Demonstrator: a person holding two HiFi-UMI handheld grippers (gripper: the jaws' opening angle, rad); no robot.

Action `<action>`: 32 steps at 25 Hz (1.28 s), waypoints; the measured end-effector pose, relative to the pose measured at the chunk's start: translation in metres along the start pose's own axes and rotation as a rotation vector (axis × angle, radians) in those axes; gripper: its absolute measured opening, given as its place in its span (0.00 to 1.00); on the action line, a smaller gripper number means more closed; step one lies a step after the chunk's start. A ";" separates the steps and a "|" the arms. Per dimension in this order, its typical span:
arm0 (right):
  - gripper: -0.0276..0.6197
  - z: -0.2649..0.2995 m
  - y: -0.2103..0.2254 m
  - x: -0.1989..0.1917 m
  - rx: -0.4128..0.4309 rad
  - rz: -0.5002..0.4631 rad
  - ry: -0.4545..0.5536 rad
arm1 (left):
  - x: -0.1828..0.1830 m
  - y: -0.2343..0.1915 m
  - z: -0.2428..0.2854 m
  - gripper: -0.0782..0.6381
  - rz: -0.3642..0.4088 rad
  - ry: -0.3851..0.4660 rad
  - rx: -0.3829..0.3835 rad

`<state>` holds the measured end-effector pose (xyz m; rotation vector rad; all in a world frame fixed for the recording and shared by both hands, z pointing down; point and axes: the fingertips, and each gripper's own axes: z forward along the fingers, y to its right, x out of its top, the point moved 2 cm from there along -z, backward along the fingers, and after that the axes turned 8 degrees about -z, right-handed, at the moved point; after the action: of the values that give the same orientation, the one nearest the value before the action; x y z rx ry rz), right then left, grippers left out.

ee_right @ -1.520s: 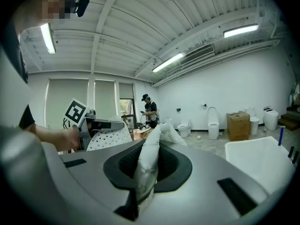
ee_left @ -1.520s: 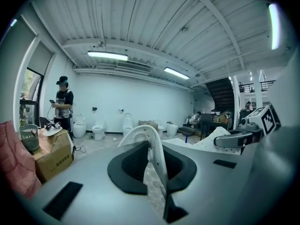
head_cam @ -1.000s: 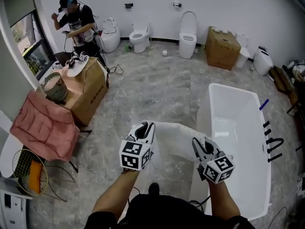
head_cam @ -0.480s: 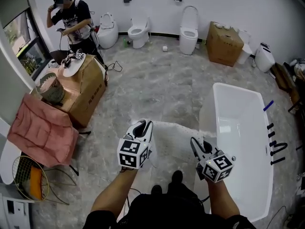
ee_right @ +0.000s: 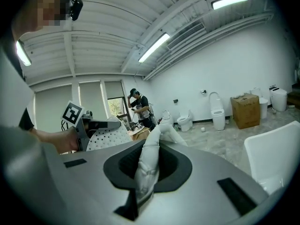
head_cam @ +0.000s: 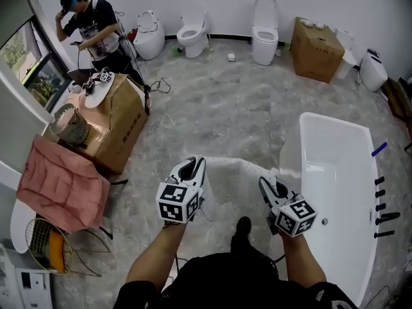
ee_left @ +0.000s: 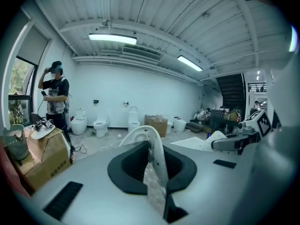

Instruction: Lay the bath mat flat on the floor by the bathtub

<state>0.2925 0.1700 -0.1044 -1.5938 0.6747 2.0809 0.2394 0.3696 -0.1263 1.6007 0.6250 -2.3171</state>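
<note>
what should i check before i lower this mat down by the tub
1. Left gripper shut on the bath mat: ok.
2. Right gripper shut on the mat's near edge too: ok.
3. Mat beside the bathtub: ok, its right side is close to the tub wall.
4. Floor ahead free of objects: ok, it looks bare in the head view.
5. Shoe clear of the landing spot: cannot tell, it is just behind the held edge.
6. Mat lying flat: not ok, the near edge is held up by both grippers.
</note>
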 end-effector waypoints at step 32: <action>0.09 0.121 0.228 0.056 -0.348 0.099 -0.031 | 0.109 -0.047 0.304 0.15 0.084 -0.081 -0.320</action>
<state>0.0496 0.0666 -0.1051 -1.7331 0.4020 2.3936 -0.0704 0.2677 -0.1269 1.3543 0.8435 -2.0838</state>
